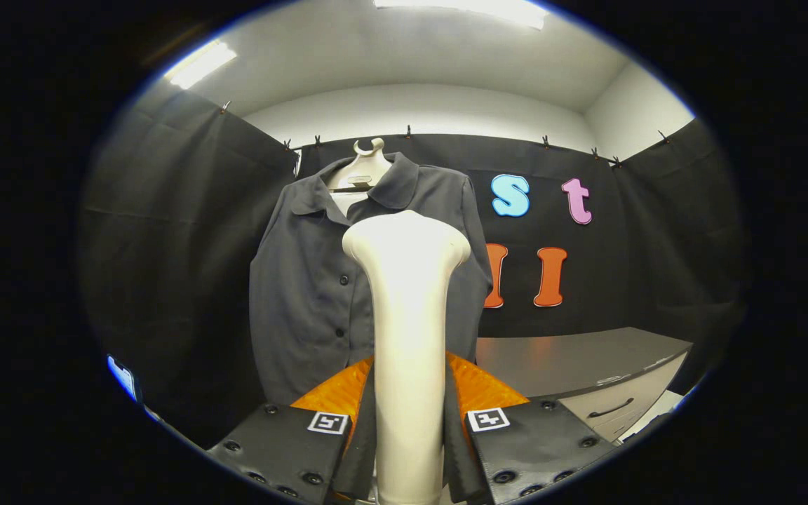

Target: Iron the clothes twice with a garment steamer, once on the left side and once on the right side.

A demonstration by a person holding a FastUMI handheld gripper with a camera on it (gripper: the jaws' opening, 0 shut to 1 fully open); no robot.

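closed around the handle of the garment steamer, the gripper has both fingers pressed against the sides of that pale, cream-coloured shaft, one finger at about 9 o'clock of it and the other at about 3 o'clock, with no gap visible between pad and handle. the steamer stands upright between the fingers and rises toward 12 o'clock, where it widens into a rounded, flared head. each finger carries a small square marker on its top face. beyond the steamer head hangs the shirt, a dark grey button-up with a collar, on a pale hanger whose hook shows at 12 o'clock above the collar. the steamer head overlaps the front of the shirt, right of the row of buttons, at about chest height; whether the head touches the cloth or stands off from it cannot be told. most of the shirt that shows lies at 9 to 10 o'clock of the steamer, with a narrower strip at 3 o'clock. at 4 o'clock of the shirt, well apart from it, stands a grey cabinet with a flat top and a drawer with a dark handle.
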